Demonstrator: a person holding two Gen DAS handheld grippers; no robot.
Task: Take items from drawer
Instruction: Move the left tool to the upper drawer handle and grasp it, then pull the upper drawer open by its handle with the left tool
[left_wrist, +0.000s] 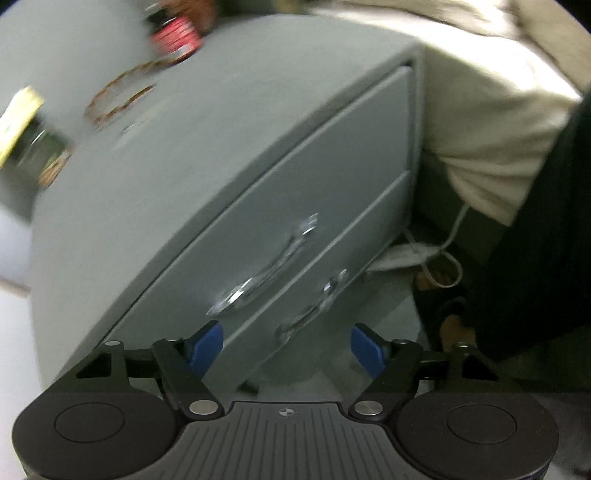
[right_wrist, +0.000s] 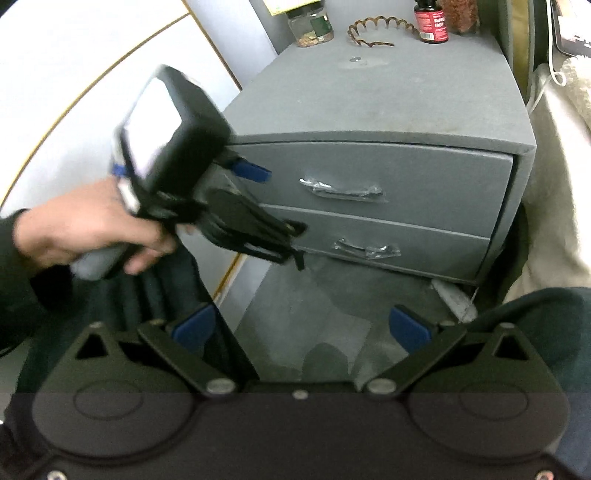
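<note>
grey nightstand (right_wrist: 388, 110), both drawers (right_wrist: 369, 184) closed, chrome handles (right_wrist: 343, 192).

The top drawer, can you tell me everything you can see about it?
The top drawer is grey with a matte painted look and a gently curved front. It is shut, sitting flush in the small grey cabinet, right above the bottom drawer. In its middle is a shiny metal handle, lying sideways, with what looks like crinkly clear wrap around it. Nothing touches the drawer: the left gripper is close to its left end, jaws open, and the right gripper is farther back.
</note>
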